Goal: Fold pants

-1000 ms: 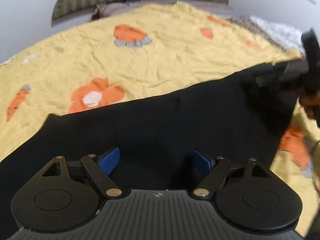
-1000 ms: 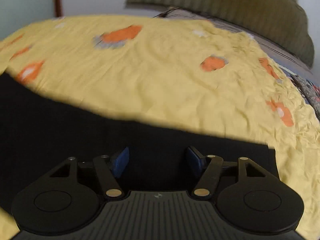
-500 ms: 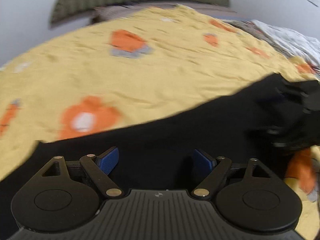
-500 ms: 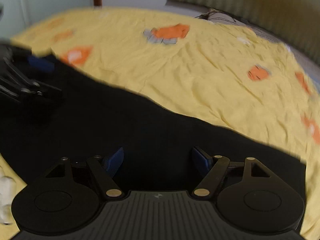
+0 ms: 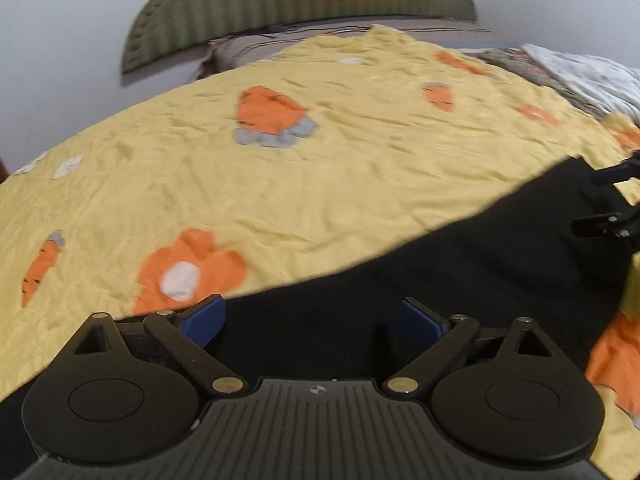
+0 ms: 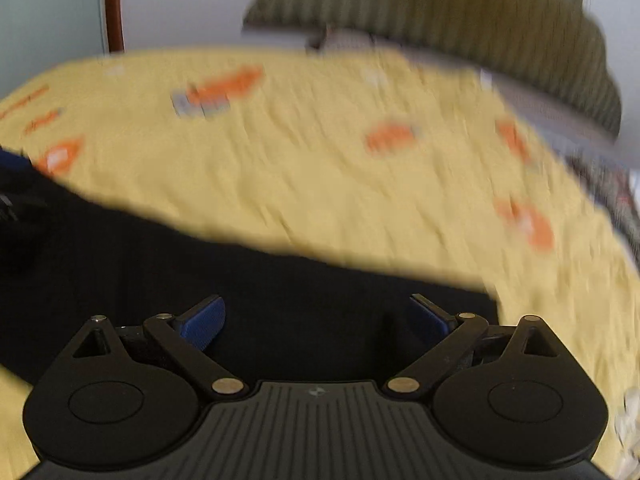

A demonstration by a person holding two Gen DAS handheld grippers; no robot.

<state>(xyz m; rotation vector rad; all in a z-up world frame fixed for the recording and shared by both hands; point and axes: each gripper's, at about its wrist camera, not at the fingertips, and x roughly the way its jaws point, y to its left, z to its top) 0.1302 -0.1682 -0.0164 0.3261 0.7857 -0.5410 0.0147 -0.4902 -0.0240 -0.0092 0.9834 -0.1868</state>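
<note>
Broad yellow bedspread [image 5: 320,184] open beyond my pants [image 5: 460,280]: black, flat, straight-edged. My left gripper [image 5: 310,318] and right gripper [image 6: 316,318]: jaws opening, gripping nothing.

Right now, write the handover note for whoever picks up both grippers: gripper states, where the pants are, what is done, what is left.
Left gripper: jaws opening, nothing pinched, black cloth below the blue pads.
Right gripper: jaws opening too, nothing held; its view is blurred.
Pants: black, lying flat as a long band across the near side of the yellow bedspread, one gripper over each end.
Done: the pants lie flat and both grippers have let go; how many folds are in cannot be told.
Left: probably regrip the ends and fold the band shorter, then smooth it.
</note>
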